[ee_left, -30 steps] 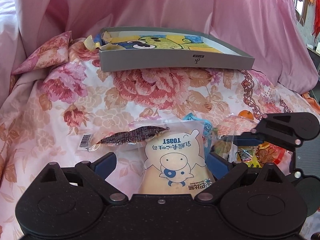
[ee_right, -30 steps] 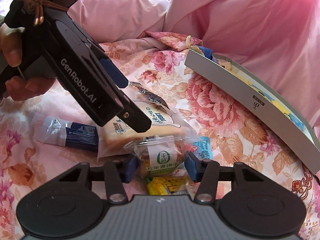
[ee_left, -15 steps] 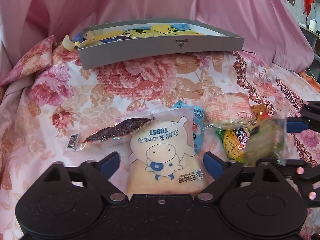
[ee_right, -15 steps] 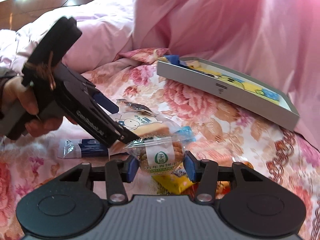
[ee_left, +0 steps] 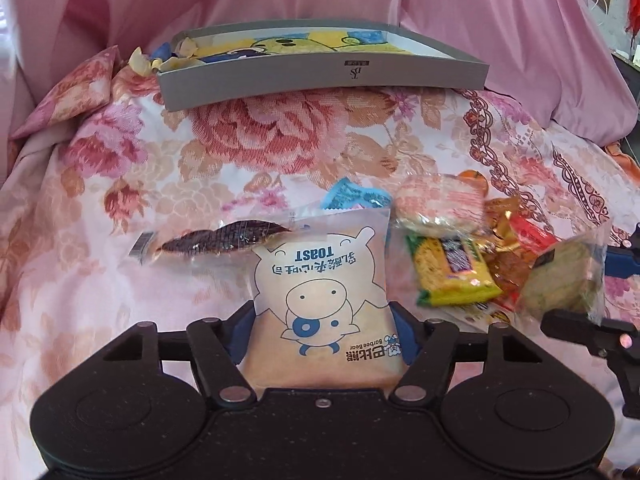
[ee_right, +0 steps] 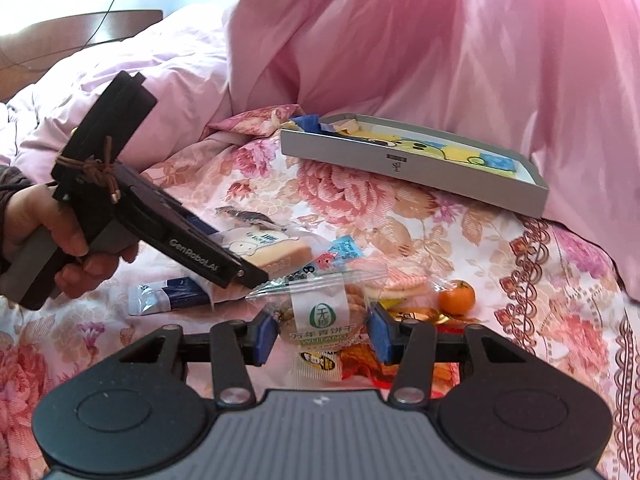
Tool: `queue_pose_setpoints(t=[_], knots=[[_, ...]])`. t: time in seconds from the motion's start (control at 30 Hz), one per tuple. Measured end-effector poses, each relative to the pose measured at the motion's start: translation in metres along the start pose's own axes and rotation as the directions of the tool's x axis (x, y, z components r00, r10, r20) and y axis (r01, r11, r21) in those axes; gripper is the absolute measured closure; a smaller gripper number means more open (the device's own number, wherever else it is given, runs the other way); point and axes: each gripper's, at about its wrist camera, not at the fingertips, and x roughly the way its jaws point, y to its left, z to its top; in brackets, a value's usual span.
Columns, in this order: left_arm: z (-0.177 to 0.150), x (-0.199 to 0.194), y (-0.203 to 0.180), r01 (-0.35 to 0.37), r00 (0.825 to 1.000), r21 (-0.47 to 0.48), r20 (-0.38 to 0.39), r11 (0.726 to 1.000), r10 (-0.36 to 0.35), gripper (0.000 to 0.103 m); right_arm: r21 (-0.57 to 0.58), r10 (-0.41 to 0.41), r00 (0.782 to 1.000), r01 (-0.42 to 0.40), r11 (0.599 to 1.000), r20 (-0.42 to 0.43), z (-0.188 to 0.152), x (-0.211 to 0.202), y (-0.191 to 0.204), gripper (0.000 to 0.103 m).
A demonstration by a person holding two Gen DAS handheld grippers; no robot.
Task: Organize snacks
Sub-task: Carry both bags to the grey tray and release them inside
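My left gripper (ee_left: 322, 330) is shut on the toast bread packet (ee_left: 320, 292), a cream bag with a cartoon cow, low over the floral bedspread. My right gripper (ee_right: 322, 334) is shut on a clear biscuit packet (ee_right: 320, 312) with a green logo and holds it above the snack pile; the packet also shows at the right of the left wrist view (ee_left: 564, 280). The grey box (ee_left: 320, 76) with a cartoon lining lies at the back and also shows in the right wrist view (ee_right: 412, 166). A dried fish packet (ee_left: 216, 242) lies left of the toast.
Loose snacks lie on the bedspread: a yellow-green bar (ee_left: 452, 272), a pink wafer pack (ee_left: 440, 204), a blue sachet (ee_left: 356, 198), red and gold wrappers (ee_left: 516, 236), a small orange (ee_right: 456, 298), a dark blue packet (ee_right: 168, 296). Pink bedding rises behind the box.
My left gripper's jaws have closed onto the toast packet. My right gripper has lifted the biscuit packet up off the pile and drawn back to the right.
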Motion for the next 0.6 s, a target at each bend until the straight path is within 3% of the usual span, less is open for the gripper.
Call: queue_pose_setpoints(t=[0.27, 0.6], knots=[[-0.019, -0.028, -0.021, -0.048, 0.999, -0.021, -0.012, 0.999, 0.048, 0.035, 0.053, -0.010, 1.000, 0.009, 0.999, 0.012, -0.013, -0.013, -0.004, 0.050], [-0.041, -0.054, -0.037, -0.012, 1.000, -0.115, 0.016, 0.993, 0.014, 0.036, 0.085, 0.001, 0.999, -0.005, 0.996, 0.045, -0.018, -0.023, -0.006, 0.050]])
